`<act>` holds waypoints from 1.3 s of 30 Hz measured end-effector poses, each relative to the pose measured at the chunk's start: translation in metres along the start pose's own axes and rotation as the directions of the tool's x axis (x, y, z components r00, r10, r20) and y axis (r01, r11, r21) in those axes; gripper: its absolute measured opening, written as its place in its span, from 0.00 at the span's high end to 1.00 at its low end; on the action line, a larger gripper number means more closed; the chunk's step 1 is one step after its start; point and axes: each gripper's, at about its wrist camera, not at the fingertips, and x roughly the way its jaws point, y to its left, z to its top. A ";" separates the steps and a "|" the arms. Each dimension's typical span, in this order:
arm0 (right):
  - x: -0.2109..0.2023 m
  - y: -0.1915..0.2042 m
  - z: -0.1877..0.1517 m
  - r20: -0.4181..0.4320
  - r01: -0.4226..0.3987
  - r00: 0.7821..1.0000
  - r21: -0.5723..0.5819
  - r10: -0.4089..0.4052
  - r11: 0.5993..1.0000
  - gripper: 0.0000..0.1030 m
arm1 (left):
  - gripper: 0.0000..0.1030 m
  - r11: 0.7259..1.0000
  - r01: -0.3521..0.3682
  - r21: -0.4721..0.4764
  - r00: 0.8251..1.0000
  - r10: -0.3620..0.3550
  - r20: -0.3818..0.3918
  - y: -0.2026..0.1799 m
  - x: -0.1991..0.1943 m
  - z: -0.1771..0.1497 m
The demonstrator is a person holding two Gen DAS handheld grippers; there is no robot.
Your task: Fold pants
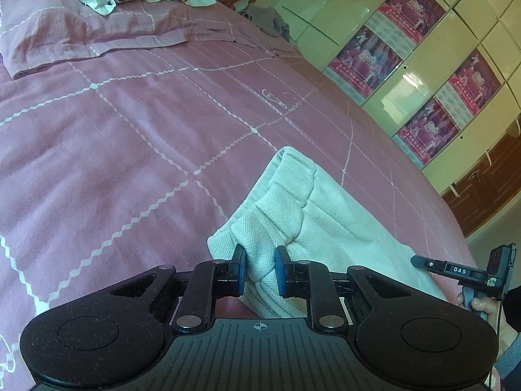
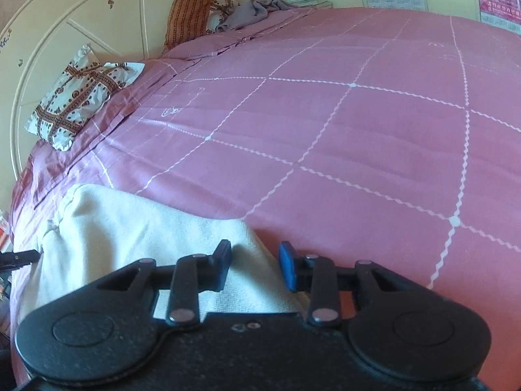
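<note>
Cream woven pants [image 1: 309,202] lie bunched on the pink bedspread [image 1: 130,130]. My left gripper [image 1: 260,270] is shut on a thick fold of the gathered waist end, with both blue pads pressed into the cloth. In the right wrist view the pants [image 2: 130,228] spread out to the left. Their near corner lies between the fingers of my right gripper [image 2: 255,264], whose pads stand apart from the cloth, with pink sheet showing by the right pad. A hand [image 1: 478,303] holds that gripper at the right edge of the left wrist view.
A patterned pillow [image 2: 78,97] and a pink pillow [image 1: 65,39] lie by the cream headboard [image 2: 81,32]. A grey garment [image 2: 257,6] sits at the far corner of the bed. Wardrobe doors with pink posters [image 1: 407,49] stand beyond the far edge.
</note>
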 end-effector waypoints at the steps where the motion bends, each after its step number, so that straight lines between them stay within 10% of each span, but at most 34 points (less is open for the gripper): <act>1: 0.002 0.002 0.000 -0.007 0.004 1.000 -0.010 -0.004 1.000 0.68 | 0.82 1.000 -0.002 0.002 1.000 0.002 0.004 0.000 -0.001 -0.001; 3: 0.004 0.008 -0.001 -0.017 -0.011 1.000 -0.040 0.010 0.999 0.97 | 0.85 1.000 0.000 0.001 1.000 0.000 0.029 -0.001 -0.006 -0.002; 13: 0.024 0.028 -0.005 0.025 0.173 0.985 -0.077 -0.172 0.982 0.91 | 0.81 0.999 -0.017 -0.052 1.000 0.018 0.020 0.016 -0.011 0.001; 20: -0.071 0.058 -0.063 0.224 0.240 0.946 -0.003 -0.234 0.971 0.82 | 0.78 0.984 -0.115 0.134 0.984 0.095 0.150 -0.026 -0.065 0.006; 25: -0.104 0.036 -0.106 0.165 0.258 0.949 0.094 -0.270 0.962 0.79 | 0.73 0.925 -0.018 0.379 0.999 0.030 -0.025 -0.095 -0.010 -0.004; 29: -0.152 -0.029 -0.144 0.075 0.300 0.942 0.251 -0.327 0.920 0.83 | 0.73 0.928 -0.025 0.372 0.981 0.095 -0.171 -0.091 0.029 -0.016; 34: -0.264 -0.138 -0.203 0.002 0.542 0.778 0.505 -0.629 0.672 0.87 | 0.73 0.969 0.006 0.246 0.986 0.035 -0.160 -0.074 0.016 -0.011; 37: -0.350 -0.159 -0.251 0.094 0.422 0.732 0.716 -0.675 0.557 0.72 | 0.73 0.954 -0.009 0.299 0.989 0.053 -0.141 -0.077 0.004 -0.021; 39: -0.392 -0.143 -0.283 0.224 0.288 0.704 0.777 -0.674 0.560 0.72 | 0.73 0.947 -0.003 0.321 0.990 0.049 -0.135 -0.074 0.003 -0.029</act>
